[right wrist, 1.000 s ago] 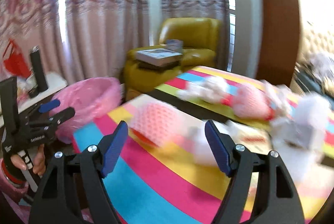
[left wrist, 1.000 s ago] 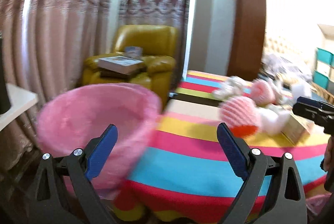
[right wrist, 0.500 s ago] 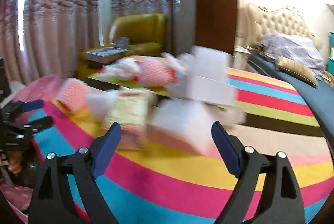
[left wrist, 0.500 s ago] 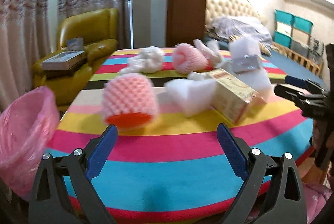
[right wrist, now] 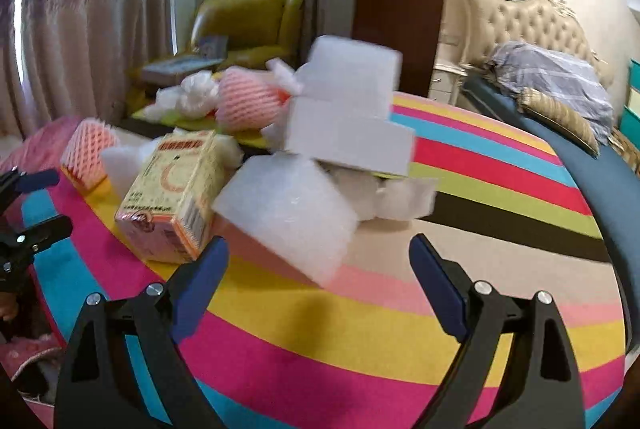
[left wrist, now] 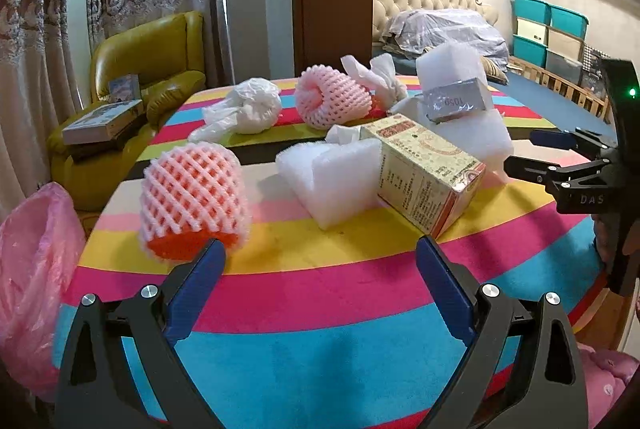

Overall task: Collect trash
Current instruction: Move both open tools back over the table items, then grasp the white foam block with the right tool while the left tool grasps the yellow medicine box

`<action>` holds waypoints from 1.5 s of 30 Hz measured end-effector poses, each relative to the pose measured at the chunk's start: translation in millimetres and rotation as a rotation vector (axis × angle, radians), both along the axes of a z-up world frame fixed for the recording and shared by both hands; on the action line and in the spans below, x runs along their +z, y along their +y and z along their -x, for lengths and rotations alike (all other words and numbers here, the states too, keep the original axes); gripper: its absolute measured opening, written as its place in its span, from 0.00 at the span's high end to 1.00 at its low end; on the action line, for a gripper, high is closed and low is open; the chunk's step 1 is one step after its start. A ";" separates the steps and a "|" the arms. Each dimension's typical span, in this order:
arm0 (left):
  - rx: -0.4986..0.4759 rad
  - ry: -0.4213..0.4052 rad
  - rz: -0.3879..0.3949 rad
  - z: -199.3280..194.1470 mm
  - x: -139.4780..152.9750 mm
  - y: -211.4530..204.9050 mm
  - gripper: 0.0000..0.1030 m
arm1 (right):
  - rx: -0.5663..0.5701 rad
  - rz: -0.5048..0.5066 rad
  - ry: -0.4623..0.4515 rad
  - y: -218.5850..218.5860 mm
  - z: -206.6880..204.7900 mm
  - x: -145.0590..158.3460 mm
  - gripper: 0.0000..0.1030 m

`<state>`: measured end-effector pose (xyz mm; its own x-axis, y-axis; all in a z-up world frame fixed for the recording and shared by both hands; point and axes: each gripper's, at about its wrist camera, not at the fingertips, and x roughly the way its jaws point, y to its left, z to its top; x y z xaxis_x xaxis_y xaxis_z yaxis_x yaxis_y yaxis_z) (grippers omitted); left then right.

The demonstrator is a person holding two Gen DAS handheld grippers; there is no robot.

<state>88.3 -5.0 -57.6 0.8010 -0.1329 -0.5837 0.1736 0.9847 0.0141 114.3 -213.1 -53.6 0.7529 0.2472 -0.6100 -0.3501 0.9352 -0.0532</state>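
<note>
A round counter (left wrist: 320, 357) in a rainbow-striped cloth carries two pink foam nets (left wrist: 194, 199), white foam blocks (left wrist: 336, 177), a yellowish carton (left wrist: 428, 169), a crumpled white bag (left wrist: 248, 109) and tissue, clustered toward its far edge.

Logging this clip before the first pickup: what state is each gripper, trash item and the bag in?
left gripper: open, empty
right gripper: open, empty
near foam net: upright on table
far foam net: on its side
carton: lying tilted
pink bag: beside table, off its left edge
</note>
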 end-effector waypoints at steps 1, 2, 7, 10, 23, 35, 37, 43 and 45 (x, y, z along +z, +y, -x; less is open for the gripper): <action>-0.001 0.006 0.005 -0.7 -2.1 0.7 0.13 | 0.008 0.001 0.008 3.1 -2.7 1.6 0.14; -0.001 0.010 0.010 -0.3 -3.3 1.9 0.13 | 0.012 0.003 0.012 5.2 -5.4 3.0 0.14; 0.017 0.020 0.024 1.9 -7.5 10.9 0.13 | 0.047 0.075 0.016 24.0 -27.9 5.6 0.12; 0.034 0.019 0.031 2.3 -6.6 18.7 0.13 | 0.094 0.091 0.039 35.4 -38.6 2.2 0.12; 0.018 0.042 0.072 3.0 -2.4 16.4 0.13 | 0.131 0.145 -0.002 45.1 12.4 -4.2 0.39; -0.149 0.008 0.010 -16.7 7.5 -64.7 0.13 | -0.082 -0.016 -0.041 -21.5 29.1 3.9 0.39; -0.161 0.020 -0.004 -25.2 5.6 -79.6 0.15 | -0.089 -0.046 -0.046 -30.2 32.4 4.6 0.39; -0.060 0.125 -0.075 -61.9 -7.1 -100.0 0.27 | -0.081 -0.087 -0.051 -39.1 43.0 3.7 0.39; -0.032 0.183 -0.064 -74.5 -11.2 -96.1 0.33 | -0.073 -0.094 -0.052 -38.7 46.4 2.7 0.39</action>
<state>162.8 -101.1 -68.9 0.6764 -0.1147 -0.7276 0.2101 0.9768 0.0414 67.9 -251.8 -50.9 0.8008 0.2451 -0.5465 -0.2801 0.9598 0.0199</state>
